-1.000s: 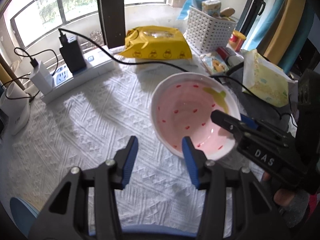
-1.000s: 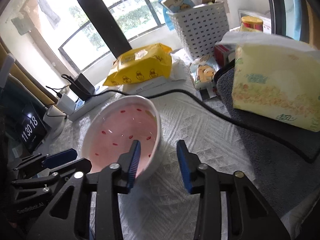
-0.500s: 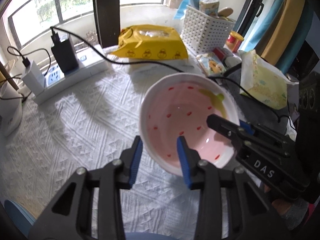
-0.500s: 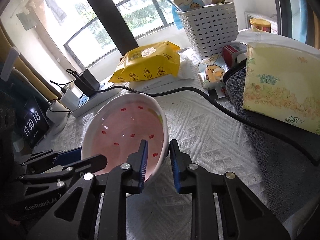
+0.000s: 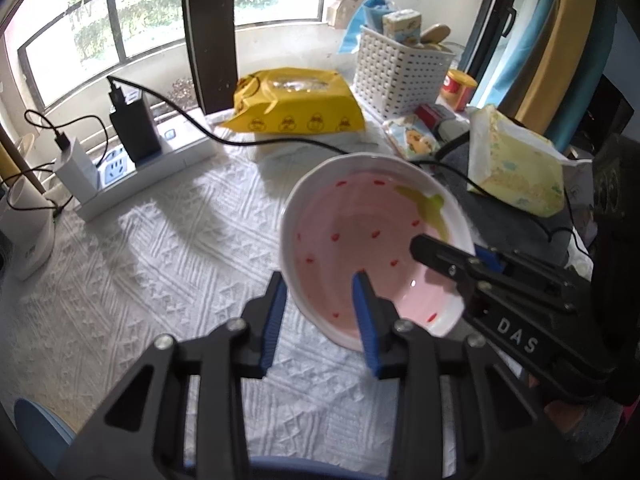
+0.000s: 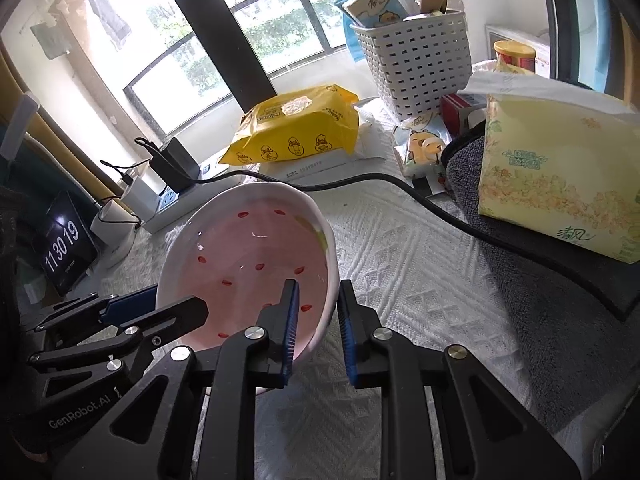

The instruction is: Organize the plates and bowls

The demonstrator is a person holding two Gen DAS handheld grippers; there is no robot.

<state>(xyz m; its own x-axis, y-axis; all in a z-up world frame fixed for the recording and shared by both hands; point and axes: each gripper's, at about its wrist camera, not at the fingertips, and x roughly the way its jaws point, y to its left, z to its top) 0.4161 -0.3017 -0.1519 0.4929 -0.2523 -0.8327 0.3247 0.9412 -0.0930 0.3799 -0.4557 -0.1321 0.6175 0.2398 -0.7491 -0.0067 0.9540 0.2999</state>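
Note:
A white bowl with a pink inside, red flecks and a green leaf mark hangs tilted just over the white textured cloth. My left gripper grips its near-left rim, one blue pad outside the wall and one inside. My right gripper clamps the opposite rim from the right. In the right wrist view the bowl leans toward the left, the right gripper pinches its right edge, and the left gripper holds the lower left edge.
A power strip with chargers and a black cable lie at the back left. Behind the bowl are a yellow wipes pack and a white basket. A tissue pack on a grey towel stands right. A clock is far left.
Both grippers have closed over the bowl's rim, the left one moving in from the bare cloth. The bowl has come up off the cloth and tilted.

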